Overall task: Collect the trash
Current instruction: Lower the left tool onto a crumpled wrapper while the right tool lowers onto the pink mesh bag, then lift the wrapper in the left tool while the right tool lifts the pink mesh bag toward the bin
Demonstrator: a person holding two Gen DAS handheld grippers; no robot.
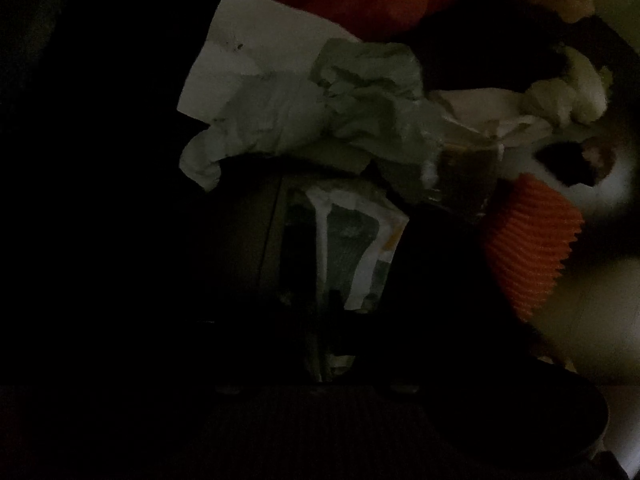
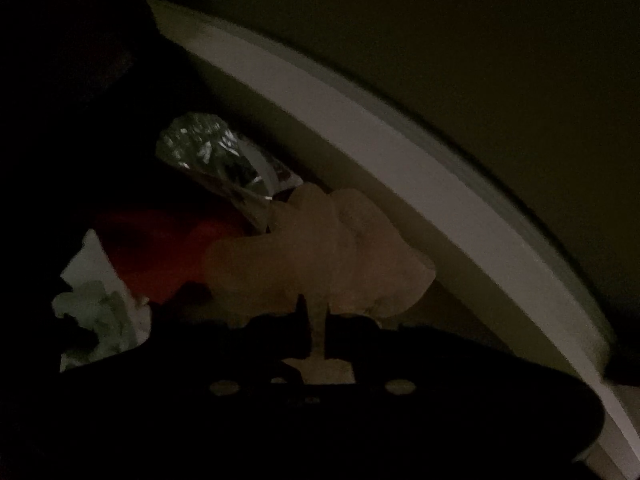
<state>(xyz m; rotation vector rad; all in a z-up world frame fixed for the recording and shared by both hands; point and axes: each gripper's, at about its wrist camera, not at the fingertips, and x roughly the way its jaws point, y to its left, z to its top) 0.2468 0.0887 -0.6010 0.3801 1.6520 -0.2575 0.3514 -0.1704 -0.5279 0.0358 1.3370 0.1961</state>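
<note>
Two grips are set. Left gripper [image 1: 340,272], fingers pinching a printed wrapper [image 1: 352,240] below the crumpled paper [image 1: 320,120]. Right gripper [image 2: 318,320], fingers pressed on a tan wad [image 2: 320,248] beside the pale curved rim [image 2: 360,168]. Lift straight, clearing that rim; open room is dark, unreadable.

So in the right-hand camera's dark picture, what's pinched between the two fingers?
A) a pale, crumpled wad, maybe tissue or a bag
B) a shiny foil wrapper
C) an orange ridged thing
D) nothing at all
A: the right gripper is shut on a thin fold of the pale crumpled wad, while the shiny wrapper lies free behind it.
</note>
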